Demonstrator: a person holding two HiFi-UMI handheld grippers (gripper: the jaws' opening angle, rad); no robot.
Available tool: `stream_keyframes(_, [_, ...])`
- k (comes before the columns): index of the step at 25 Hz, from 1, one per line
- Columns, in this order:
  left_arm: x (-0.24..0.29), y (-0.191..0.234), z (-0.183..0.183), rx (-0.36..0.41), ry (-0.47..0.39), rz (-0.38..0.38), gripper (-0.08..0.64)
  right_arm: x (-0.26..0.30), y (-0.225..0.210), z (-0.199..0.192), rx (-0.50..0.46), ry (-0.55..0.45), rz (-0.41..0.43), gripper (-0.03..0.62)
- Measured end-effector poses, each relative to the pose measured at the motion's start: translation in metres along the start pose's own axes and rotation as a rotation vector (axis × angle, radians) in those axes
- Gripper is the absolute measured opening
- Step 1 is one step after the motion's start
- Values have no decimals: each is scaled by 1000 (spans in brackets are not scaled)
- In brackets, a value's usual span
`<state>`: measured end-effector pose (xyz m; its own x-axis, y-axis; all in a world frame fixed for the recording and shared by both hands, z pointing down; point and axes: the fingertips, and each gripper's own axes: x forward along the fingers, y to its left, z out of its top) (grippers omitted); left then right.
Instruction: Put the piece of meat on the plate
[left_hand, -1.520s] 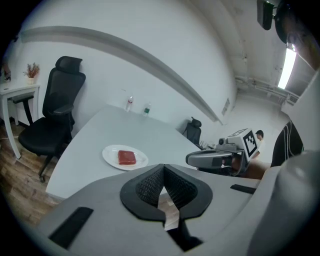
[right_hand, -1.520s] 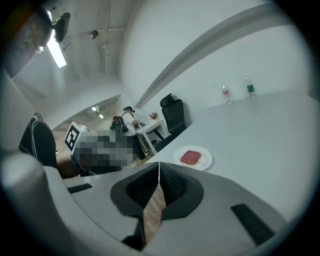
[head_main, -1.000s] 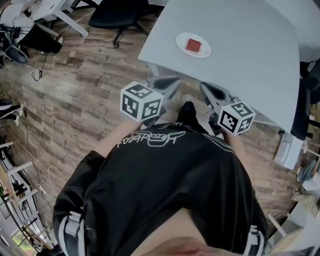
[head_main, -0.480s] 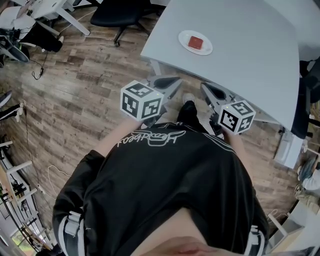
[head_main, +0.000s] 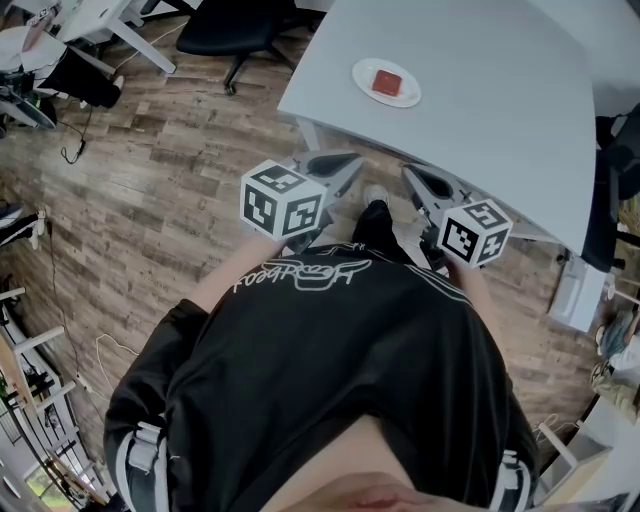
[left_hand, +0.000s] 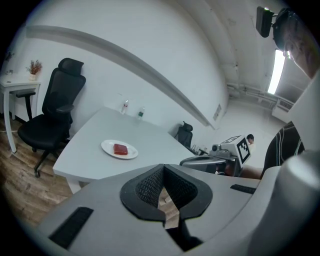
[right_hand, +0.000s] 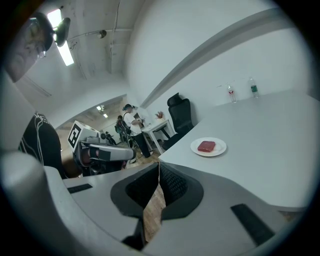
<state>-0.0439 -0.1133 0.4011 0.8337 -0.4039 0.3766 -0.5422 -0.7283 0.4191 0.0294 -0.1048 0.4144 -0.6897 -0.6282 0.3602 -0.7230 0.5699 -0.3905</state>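
Piece of meat (head_main: 387, 83) lies on the plate (head_main: 360, 76), ahead of left tool (left_hand: 163, 172) and right tool (right_hand: 159, 170), both pinched together on nothing, short of the surface (head_main: 480, 100) edge nearest the plate (left seemingly marginally nearer); meat's long axis too small to tell.

White script lettering on the black shirt (head_main: 300, 275), just behind the left gripper (head_main: 350, 165), is unreadable; nothing else legible.
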Motion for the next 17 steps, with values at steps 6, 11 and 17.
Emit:
stream_keyframes(6, [2, -2, -2, -3, 6, -5, 8, -4, -1, -2, 9, -5, -9, 11])
stream_keyframes(11, [6, -4, -4, -9, 12, -15, 8, -7, -3, -4, 14, -2, -16, 12])
stream_keyframes(17, [5, -7, -6, -7, 15, -25, 8, -9, -1, -4, 16, -4, -22, 12])
